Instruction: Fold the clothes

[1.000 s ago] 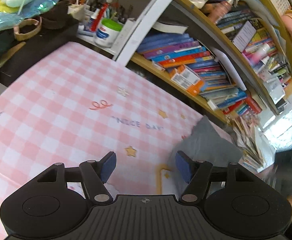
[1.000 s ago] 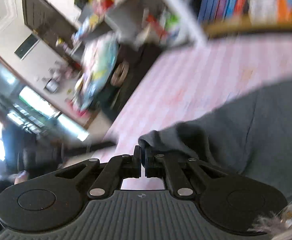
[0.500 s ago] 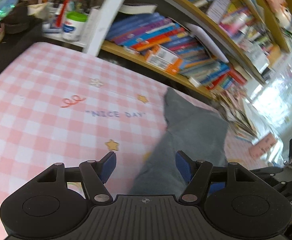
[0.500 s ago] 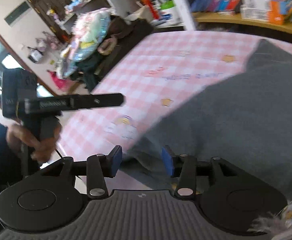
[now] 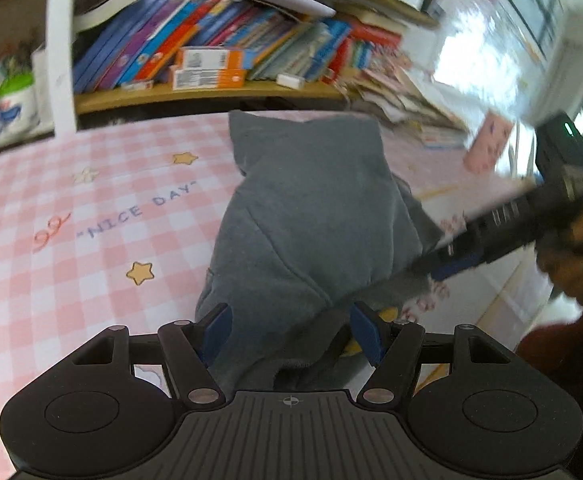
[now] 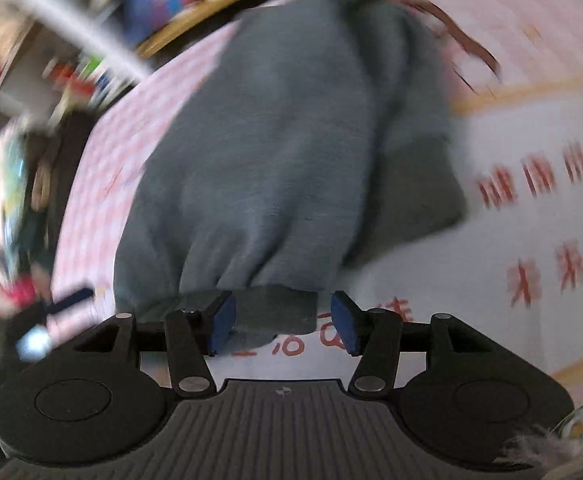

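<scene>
Pink checked cloth (image 5: pixel 91 240) printed with stars and "NICE DAY" covers the surface, with a crowded bookshelf (image 5: pixel 219 56) behind it at the top of the left wrist view. A second ago the right gripper (image 6: pixel 282 326) was pinched shut on a corner of the grey garment (image 5: pixel 311 216); now its jaws are opening, and the ribbed hem lies loose between the blue pads, untouched. The garment now sits bunched in the centre of both views, roughly doubled over. The left gripper (image 5: pixel 290 332) has swung over its near edge, jaws spread with cloth between them, unclamped. One fold appears laid down; the next likely needs a fresh grip.
</scene>
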